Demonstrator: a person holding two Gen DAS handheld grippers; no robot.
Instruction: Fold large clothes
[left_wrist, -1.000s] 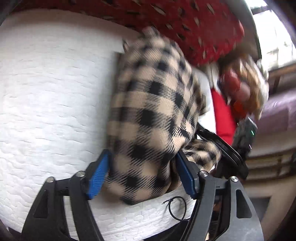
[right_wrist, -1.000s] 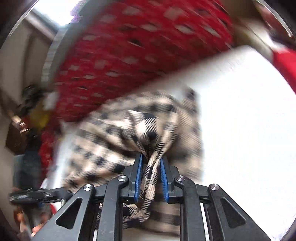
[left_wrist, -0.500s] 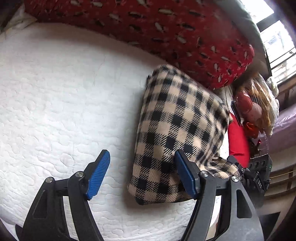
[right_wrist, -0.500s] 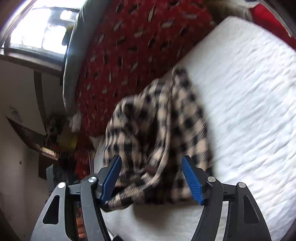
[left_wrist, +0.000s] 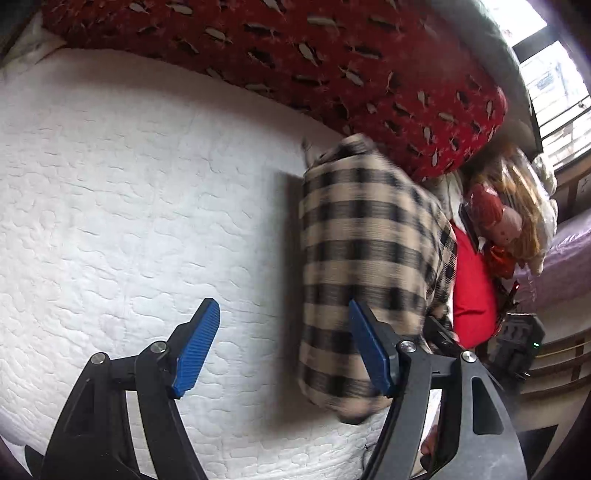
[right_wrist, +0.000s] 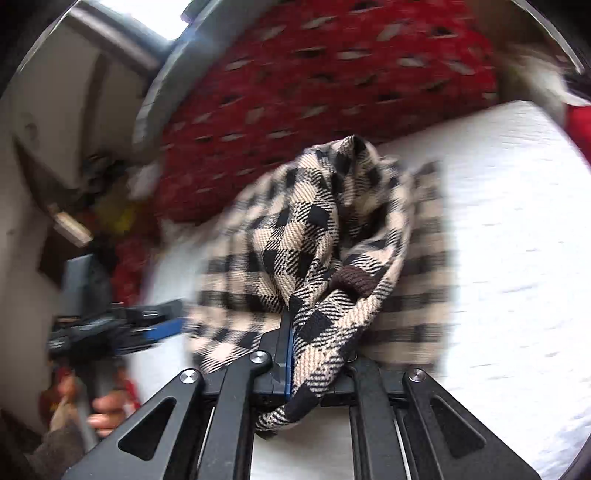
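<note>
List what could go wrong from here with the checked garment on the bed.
1. The right claw is shut on a bunched wad of the checked garment, not a flat edge; pulling may drag the folded bundle apart.
2. The left claw is open and holds nothing, so the garment's body has no anchor and may slide on the white quilt.
3. The garment lies close to the red pillow and may snag on it.

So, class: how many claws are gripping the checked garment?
1. The right claw is shut on the checked garment; the left claw is open beside it.
</note>
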